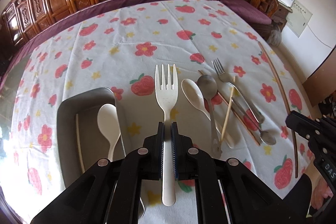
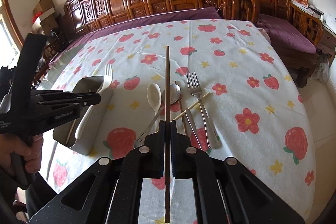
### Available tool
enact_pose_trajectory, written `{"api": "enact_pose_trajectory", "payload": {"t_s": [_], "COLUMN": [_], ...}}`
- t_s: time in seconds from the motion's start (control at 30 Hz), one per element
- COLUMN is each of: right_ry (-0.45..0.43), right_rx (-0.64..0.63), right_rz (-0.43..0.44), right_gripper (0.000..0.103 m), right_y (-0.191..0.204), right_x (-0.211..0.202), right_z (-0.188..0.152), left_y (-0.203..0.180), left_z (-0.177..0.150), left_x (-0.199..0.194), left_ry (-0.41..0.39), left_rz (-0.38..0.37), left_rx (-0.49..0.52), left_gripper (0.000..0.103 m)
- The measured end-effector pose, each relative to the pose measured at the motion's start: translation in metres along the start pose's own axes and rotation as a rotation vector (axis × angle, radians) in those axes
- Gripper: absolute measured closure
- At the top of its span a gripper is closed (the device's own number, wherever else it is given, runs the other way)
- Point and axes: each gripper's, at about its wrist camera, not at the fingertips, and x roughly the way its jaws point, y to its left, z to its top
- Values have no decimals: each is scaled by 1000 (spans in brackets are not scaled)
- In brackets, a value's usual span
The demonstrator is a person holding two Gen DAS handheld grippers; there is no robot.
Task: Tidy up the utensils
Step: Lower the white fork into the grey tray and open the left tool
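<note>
My left gripper [image 1: 167,125] is shut on a cream plastic fork [image 1: 166,87], held above the cloth just right of the grey metal tray [image 1: 69,110]. The tray holds a white spoon [image 1: 108,121] and a pale chopstick [image 1: 79,140]. My right gripper [image 2: 167,124] is shut on a dark wooden chopstick [image 2: 167,81], held above the loose utensils. On the cloth lie a white spoon [image 2: 154,96], a metal spoon [image 2: 175,90], a metal fork [image 2: 196,87], a pale chopstick [image 2: 195,105] and a knife [image 2: 192,121]. The left gripper [image 2: 92,99] with the fork [image 2: 107,77] shows over the tray [image 2: 88,85].
The table wears a white cloth with strawberries and flowers [image 2: 247,121]. Carved wooden benches with purple cushions [image 2: 283,35] stand behind and to the right. The table's right edge [image 2: 310,110] drops to the floor. A hand [image 2: 25,150] holds the left gripper's handle.
</note>
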Motion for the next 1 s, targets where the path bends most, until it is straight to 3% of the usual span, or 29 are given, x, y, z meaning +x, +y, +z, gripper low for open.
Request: {"api": "enact_pose_trajectory", "payload": {"t_s": [0.6,1.0], "right_ry": [10,40], "right_rx": [-74,-145], "right_rz": [35,73], "right_gripper": [97,97], "right_y": [49,88], "right_x": [-4,12], "right_z": [17,22], "left_y": [45,92], "left_z": [-23,-37], "left_x": [-50,-21], "left_ry": [-61,-20], "left_rz": [-25,-6], "left_rx": [-51,-93], "left_gripper": [97,97]}}
